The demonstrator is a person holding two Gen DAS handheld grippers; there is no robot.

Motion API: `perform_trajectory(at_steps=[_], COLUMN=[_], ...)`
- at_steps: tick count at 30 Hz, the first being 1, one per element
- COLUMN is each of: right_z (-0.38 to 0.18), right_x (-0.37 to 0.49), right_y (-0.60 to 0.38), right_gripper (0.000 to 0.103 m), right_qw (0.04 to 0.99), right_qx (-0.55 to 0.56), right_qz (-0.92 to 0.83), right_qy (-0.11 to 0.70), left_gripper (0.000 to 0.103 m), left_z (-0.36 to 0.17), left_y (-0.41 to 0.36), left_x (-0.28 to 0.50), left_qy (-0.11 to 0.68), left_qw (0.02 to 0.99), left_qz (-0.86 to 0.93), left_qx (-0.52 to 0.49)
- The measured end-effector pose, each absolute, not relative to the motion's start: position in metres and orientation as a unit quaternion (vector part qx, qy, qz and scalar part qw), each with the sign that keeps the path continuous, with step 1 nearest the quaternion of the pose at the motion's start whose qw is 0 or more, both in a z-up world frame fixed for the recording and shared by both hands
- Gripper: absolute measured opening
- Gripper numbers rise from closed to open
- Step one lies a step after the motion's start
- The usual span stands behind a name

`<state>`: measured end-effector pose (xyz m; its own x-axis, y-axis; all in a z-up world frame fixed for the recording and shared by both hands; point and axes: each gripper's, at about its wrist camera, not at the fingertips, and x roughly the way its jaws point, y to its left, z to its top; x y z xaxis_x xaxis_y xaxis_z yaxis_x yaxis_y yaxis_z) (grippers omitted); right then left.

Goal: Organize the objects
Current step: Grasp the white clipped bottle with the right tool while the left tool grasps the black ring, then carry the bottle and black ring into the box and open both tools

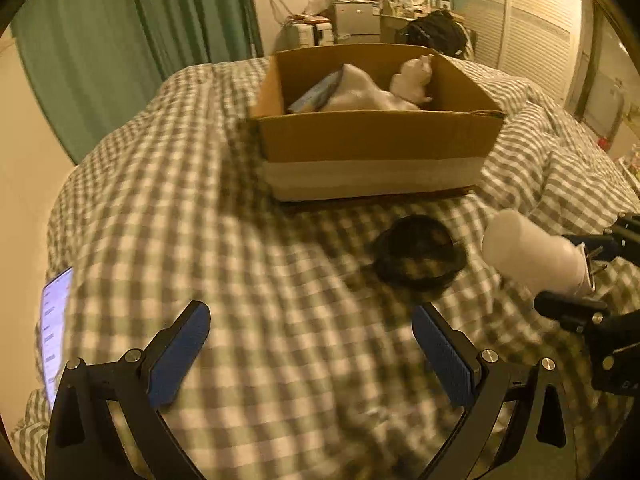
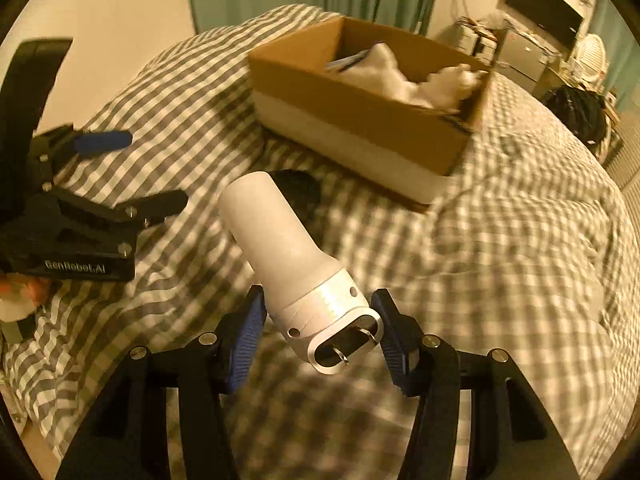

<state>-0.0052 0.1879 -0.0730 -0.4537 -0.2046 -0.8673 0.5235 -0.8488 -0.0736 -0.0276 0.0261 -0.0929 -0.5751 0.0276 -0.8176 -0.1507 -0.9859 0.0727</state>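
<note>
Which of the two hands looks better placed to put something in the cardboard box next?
The right. Its fingers already clamp the white cylinder, lifted off the checked bedspread and pointing toward the cardboard box. The left gripper is open and holds nothing; the black coil lies ahead of it.

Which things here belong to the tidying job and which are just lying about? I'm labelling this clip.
Part of the job:
- white cylinder, held by the right hand-held gripper
- cardboard box
- black coiled ring on the bed
- left hand-held gripper, open

Just lying about:
- lit phone
- checked bedspread
- green curtain
</note>
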Motion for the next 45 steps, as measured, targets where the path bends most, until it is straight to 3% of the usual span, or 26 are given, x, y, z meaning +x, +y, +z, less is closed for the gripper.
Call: perform_trajectory(at_steps=[12,19,21,23,25,45], right_z=[-0.059,-0.068,-0.070,-0.072,-0.073,-0.056], right_x=[-0.038,-0.051,-0.053,-0.055,-0.055,-0.010], right_y=[0.230,0.238,0.238,0.239,0.238,0.216], right_gripper=[0.054,0.054,0.054,0.054,0.054,0.054], right_qw=[0.189,0.196,0.198,0.200,0.200,0.198], right_qx=[0.467,0.475,0.478,0.480,0.482,0.481], right_qz=[-0.851,-0.847,-0.846,-0.844,-0.843,-0.840], right_qy=[0.148,0.136,0.133,0.131,0.131,0.155], left_gripper=[0.103,0.103,0.100,0.083,0.078,0.078], left_z=[-0.124,-0.148,-0.152,-0.157,-0.159,-0.093], left_y=[0.090,0.096,0.097,0.098,0.098,0.073], left_x=[-0.065,-0.089,-0.094,-0.096,-0.096,-0.030], left_qy=[0.080,0.049,0.040,0.034,0.031,0.057], left_qw=[0.115,0.138,0.145,0.152,0.155,0.164], left_qz=[0.859,0.836,0.830,0.823,0.819,0.841], left_qx=[-0.492,-0.528,-0.537,-0.546,-0.551,-0.513])
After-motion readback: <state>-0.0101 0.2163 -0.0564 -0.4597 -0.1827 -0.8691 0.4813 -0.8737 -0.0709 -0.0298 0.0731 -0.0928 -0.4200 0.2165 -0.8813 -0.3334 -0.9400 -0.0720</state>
